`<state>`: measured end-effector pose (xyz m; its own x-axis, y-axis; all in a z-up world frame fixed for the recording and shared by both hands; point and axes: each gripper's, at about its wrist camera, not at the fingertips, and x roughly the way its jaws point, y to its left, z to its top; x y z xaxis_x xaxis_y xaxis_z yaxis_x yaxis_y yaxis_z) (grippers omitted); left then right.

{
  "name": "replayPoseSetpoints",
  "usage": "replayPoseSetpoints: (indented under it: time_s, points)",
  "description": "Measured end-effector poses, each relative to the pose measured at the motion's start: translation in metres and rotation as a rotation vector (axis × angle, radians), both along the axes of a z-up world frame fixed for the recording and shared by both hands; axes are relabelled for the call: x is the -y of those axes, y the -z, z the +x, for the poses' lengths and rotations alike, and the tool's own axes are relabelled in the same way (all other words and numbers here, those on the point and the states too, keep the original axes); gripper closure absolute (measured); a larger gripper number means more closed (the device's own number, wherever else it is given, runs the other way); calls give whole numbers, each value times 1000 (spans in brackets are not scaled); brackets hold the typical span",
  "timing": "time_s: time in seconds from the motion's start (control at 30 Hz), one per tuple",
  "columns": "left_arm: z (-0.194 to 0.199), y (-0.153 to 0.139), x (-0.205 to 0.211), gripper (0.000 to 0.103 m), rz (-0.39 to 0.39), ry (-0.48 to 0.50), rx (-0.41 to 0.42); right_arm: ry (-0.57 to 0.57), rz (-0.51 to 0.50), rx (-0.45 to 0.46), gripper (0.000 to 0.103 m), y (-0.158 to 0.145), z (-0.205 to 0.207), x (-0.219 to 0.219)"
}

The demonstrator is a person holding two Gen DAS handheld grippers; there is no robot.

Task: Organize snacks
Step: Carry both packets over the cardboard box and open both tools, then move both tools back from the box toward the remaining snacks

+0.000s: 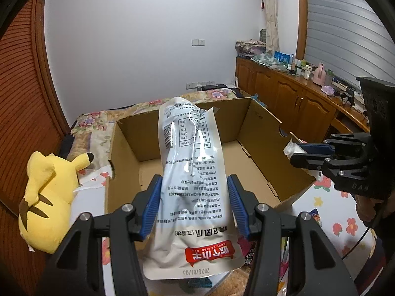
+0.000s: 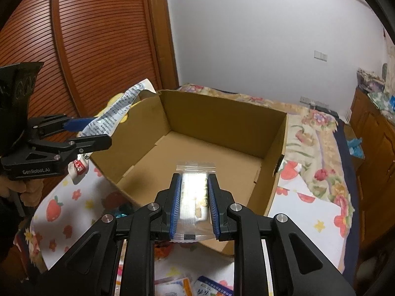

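My left gripper (image 1: pixel 195 185) is shut on a long white snack pouch (image 1: pixel 195 172) with black print and a red label, held over the near edge of an open cardboard box (image 1: pixel 259 116). The same gripper (image 2: pixel 98 133) and pouch (image 2: pixel 116 113) show at the left of the right wrist view. A small clear snack packet (image 2: pixel 193 197) sits squeezed between the blue pads of my right gripper (image 2: pixel 193 180), above the box's near wall (image 2: pixel 222 244). From the left wrist view, the right gripper (image 1: pixel 296 153) hangs by the box's right rim. Nothing lies on the box floor.
The box sits on a bed with a flowered cover (image 2: pixel 318 133) and a strawberry-print cloth (image 2: pixel 61 204). A yellow plush toy (image 1: pixel 47 197) lies left of the box. More snack packets (image 2: pixel 212 287) lie on the cloth near me. Wooden cabinets (image 1: pixel 291 93) stand to the right.
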<state>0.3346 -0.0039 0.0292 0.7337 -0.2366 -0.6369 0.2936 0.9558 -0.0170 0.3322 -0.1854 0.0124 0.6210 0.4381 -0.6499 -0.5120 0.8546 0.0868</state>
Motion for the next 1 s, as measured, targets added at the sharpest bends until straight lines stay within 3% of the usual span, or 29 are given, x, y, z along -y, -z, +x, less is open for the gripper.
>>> replayPoseSetpoints:
  time_s: [0.73, 1.0]
  points:
    - [22, 14, 7, 49, 16, 3, -19, 11, -4, -26, 77, 6, 11, -1]
    - [32, 21, 8, 41, 17, -11, -34, 15, -4, -17, 68, 2, 4, 1]
